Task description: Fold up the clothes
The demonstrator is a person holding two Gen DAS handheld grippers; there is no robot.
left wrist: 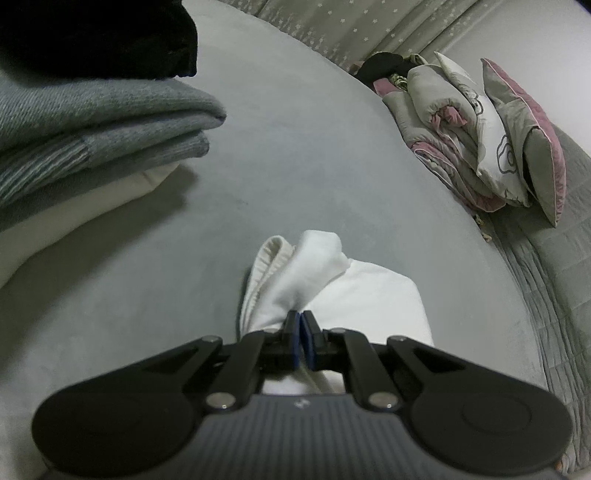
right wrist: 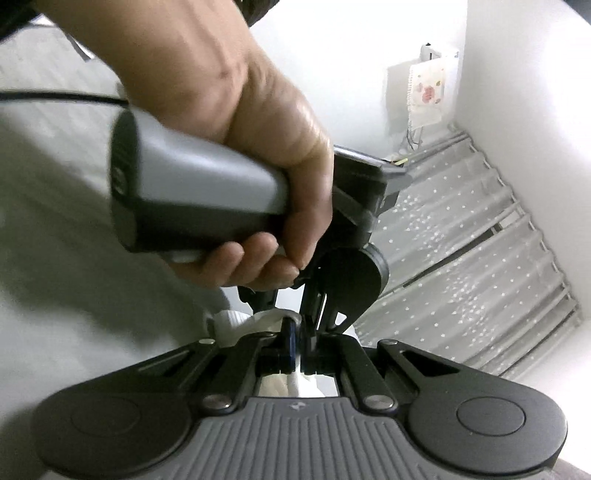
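Note:
A white garment (left wrist: 332, 280) lies bunched on the grey bed (left wrist: 295, 147). My left gripper (left wrist: 300, 317) is shut on a gathered fold of it, and a ribbed edge sticks up just past the fingertips. In the right wrist view my right gripper (right wrist: 298, 328) has its jaws together, with a strip of the same white garment (right wrist: 258, 319) at and between the tips. Directly in front of it a person's hand (right wrist: 240, 92) holds the grey handle of the left gripper (right wrist: 192, 192), which hangs close above the right fingertips.
A stack of folded clothes sits at the left: a black piece (left wrist: 92, 33) on a grey sweater (left wrist: 103, 122) on a white piece (left wrist: 74, 206). Rolled quilts and pillows (left wrist: 480, 129) lie at the right. A star-patterned curtain (right wrist: 461, 240) hangs behind.

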